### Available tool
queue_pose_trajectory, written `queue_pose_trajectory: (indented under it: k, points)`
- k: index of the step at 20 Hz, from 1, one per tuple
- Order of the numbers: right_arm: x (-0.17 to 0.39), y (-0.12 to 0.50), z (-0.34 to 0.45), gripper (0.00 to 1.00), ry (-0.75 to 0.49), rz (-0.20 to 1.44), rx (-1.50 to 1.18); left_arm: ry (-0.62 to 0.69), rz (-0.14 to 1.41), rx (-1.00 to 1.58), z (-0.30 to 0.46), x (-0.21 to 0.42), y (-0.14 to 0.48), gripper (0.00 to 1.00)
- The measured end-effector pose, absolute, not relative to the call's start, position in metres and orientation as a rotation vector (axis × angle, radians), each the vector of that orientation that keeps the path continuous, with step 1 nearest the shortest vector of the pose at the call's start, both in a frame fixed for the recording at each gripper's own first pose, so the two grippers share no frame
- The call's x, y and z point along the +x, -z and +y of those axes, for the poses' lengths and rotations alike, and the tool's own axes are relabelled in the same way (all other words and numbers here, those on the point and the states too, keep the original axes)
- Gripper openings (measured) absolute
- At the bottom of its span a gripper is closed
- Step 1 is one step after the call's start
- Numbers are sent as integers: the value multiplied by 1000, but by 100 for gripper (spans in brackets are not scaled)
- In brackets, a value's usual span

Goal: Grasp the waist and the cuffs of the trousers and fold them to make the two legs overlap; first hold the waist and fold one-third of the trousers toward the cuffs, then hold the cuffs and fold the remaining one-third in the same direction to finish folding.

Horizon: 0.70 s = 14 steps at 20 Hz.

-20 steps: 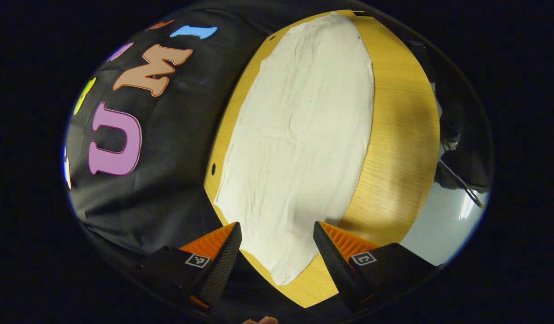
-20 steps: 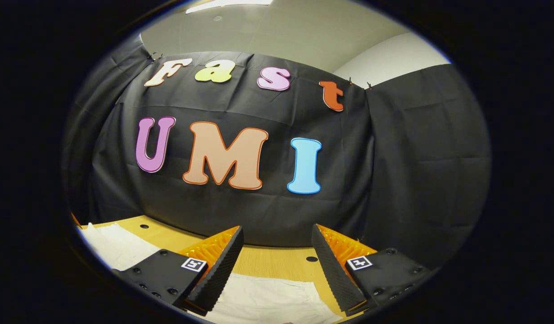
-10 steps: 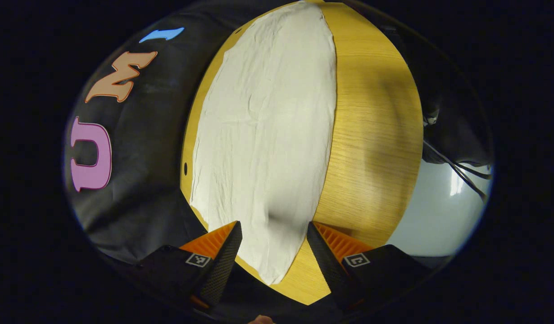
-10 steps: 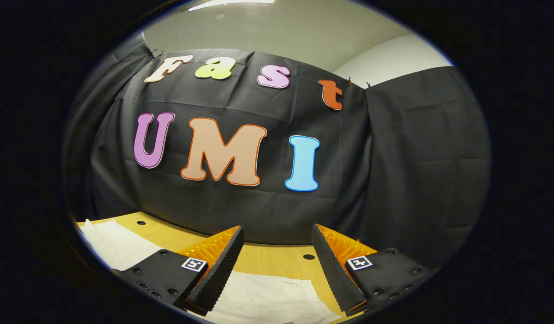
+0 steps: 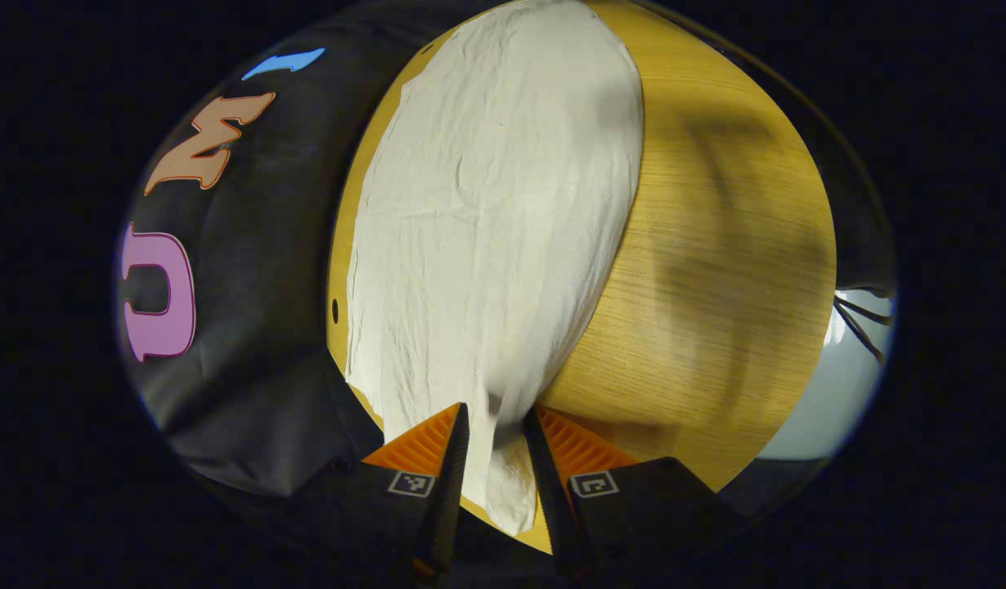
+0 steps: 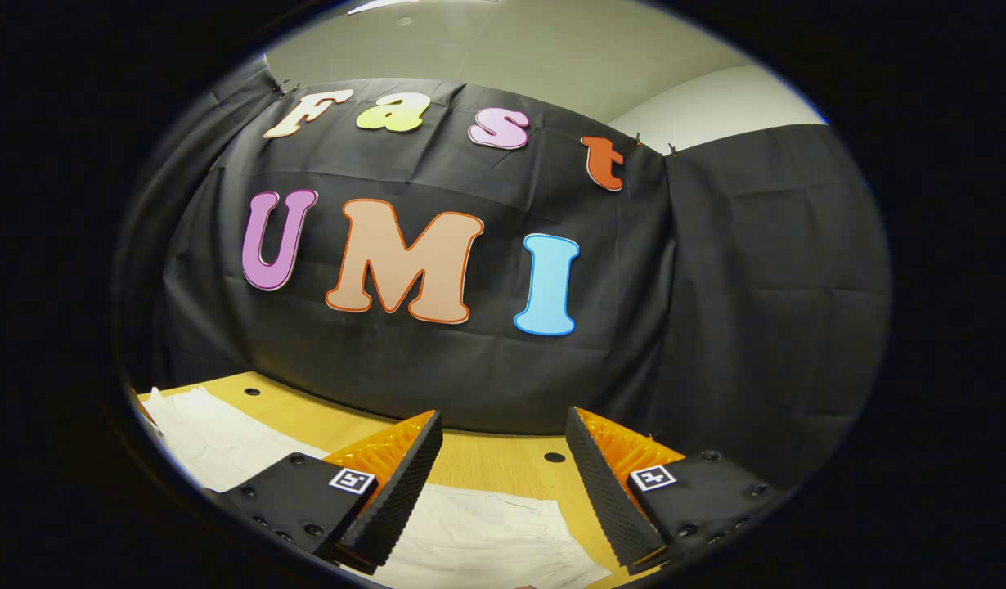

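Grained wooden table (image 5: 716,270), creased trousers (image 5: 487,229) (pale), left gripper (image 5: 496,458) pinching hem.

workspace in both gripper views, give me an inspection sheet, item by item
Surface: wooden table, small holes along its far edge.
Job's things: cream trousers spread flat and wrinkled; one end lies between the left gripper's fingers.
Clutter: nothing seen.
Grippers: left gripper narrowed around the trouser end, full pinch unclear; right gripper open above the trousers.
Cables: dark cables past the table's edge.
Surroundings: black cloth wall, pale floor.
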State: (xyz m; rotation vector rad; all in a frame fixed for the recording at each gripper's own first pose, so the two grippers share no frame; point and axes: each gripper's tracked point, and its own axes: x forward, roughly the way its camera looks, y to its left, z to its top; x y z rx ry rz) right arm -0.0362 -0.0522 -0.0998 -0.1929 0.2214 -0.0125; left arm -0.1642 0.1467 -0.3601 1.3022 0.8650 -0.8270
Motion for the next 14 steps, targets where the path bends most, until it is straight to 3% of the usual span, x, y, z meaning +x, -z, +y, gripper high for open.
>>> queue_pose_trajectory:
  k: [2,3,4,14]
  points:
    - [-38,103,-55,98,3,230,-223,826,887,1286,145,-170,364,26]
    - [-39,105,-56,98,-3,237,-240,821,882,1292,145,-170,365,9]
    - [-40,107,-57,97,-11,242,-258,817,867,1306,144,-168,368,4]
    - [-83,165,-87,98,-138,377,-545,734,815,1343,146,-168,365,0]
